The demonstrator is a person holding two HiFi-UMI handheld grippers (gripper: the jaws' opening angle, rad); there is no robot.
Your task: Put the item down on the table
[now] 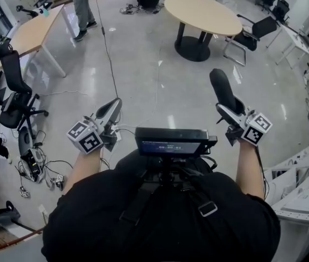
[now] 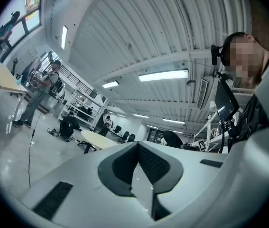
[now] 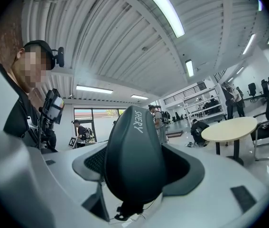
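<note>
A dark oblong case (image 1: pixel 222 88) with "SHERY" printed on it stands between the jaws of my right gripper (image 1: pixel 228 107), which is shut on it and holds it in the air over the floor. In the right gripper view the case (image 3: pixel 133 156) fills the middle and hides the fingertips of my right gripper (image 3: pixel 136 167). My left gripper (image 1: pixel 111 108) is held out at the left with its jaws together and nothing in them. In the left gripper view the pads of my left gripper (image 2: pixel 136 145) meet at their tips. A round beige table (image 1: pixel 203 12) stands ahead on the grey floor.
Black office chairs (image 1: pixel 13 94) and a long beige table (image 1: pixel 30 34) stand at the left, with a person (image 1: pixel 82 7) beyond. A chair (image 1: pixel 252 34) sits by the round table. A cable (image 1: pixel 108 56) crosses the floor. White racks (image 1: pixel 301 198) stand at the right.
</note>
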